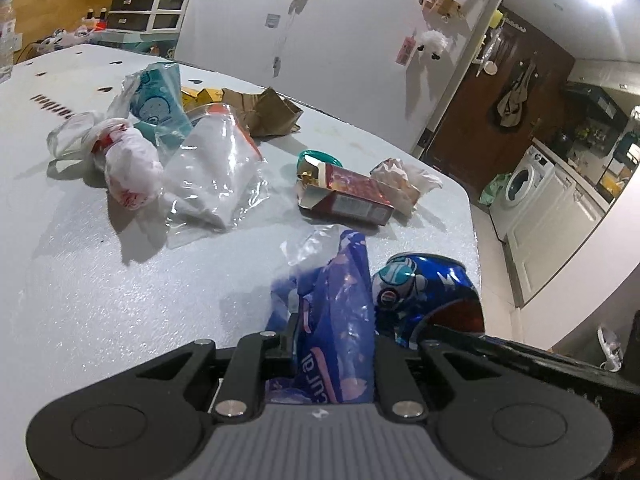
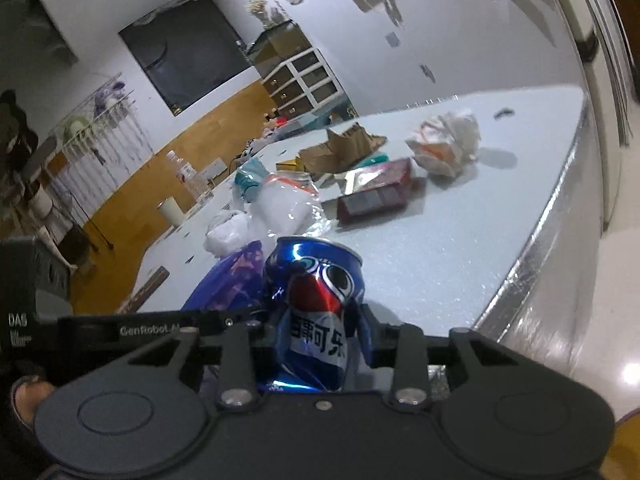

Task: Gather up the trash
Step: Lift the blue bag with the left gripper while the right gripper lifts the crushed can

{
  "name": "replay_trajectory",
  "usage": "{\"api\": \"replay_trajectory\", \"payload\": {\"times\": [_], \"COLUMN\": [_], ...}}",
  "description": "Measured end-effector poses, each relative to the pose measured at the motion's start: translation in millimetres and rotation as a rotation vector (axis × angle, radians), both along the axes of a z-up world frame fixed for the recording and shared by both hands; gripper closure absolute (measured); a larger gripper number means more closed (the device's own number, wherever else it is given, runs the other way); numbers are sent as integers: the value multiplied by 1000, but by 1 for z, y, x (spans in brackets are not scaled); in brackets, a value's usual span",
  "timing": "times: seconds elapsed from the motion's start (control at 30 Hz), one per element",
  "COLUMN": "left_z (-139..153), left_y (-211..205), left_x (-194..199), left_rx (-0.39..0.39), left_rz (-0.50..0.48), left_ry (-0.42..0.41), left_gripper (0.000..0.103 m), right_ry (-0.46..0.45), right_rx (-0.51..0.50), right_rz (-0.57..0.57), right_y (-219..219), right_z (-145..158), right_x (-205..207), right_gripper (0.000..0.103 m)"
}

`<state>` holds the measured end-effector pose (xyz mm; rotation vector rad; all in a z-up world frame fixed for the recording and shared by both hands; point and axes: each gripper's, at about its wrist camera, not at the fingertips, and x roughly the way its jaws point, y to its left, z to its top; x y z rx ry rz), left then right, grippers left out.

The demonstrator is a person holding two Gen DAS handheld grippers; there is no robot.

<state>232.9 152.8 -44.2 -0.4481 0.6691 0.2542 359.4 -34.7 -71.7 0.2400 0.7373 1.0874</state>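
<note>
Trash lies scattered on the pale table (image 1: 100, 280), and I am mid-collection with both hands full. My left gripper (image 1: 334, 340) is clamped on a blue bag (image 1: 340, 312), pinching its film near the table's front edge. My right gripper (image 2: 316, 336) is closed around a dented blue can (image 2: 316, 292), which sits just beside the bag, touching it in the right wrist view. I judge the step in hand is getting this can into the bag; its mouth I cannot make out, so the next move calls for finding the opening and easing the can in without losing my pinch on the film.

Counting what is left on the table: one red carton (image 1: 344, 196), one crumpled tissue wad (image 2: 448, 144), one clear plastic bag (image 1: 216, 176), one knotted white bag (image 1: 128, 168), one teal packet (image 1: 158, 96), one torn brown paper bag (image 1: 268, 112), one teal lid (image 1: 320, 158). Yellow scraps behind are too small to count.
</note>
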Motion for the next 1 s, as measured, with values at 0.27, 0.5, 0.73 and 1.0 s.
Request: {"api": "replay_trajectory", "payload": {"times": [0.27, 0.5, 0.73, 1.0], "left_z": [16, 28, 24, 20], "left_y": [-1, -9, -1, -2], "left_x": [-18, -28, -38, -47], "left_rx": [4, 53, 62, 76], "left_rz": [18, 19, 38, -9], "left_ry": [-34, -34, -24, -26], "left_gripper": [86, 86, 86, 86], "right_ry": [-84, -107, 21, -158], "right_rx": [48, 16, -43, -47], "right_rz": [-33, -37, -62, 38], "right_y": [-14, -15, -11, -35], "right_z": [23, 24, -1, 34], "right_x": [-14, -24, -26, -23], "right_gripper": [69, 69, 65, 5]}}
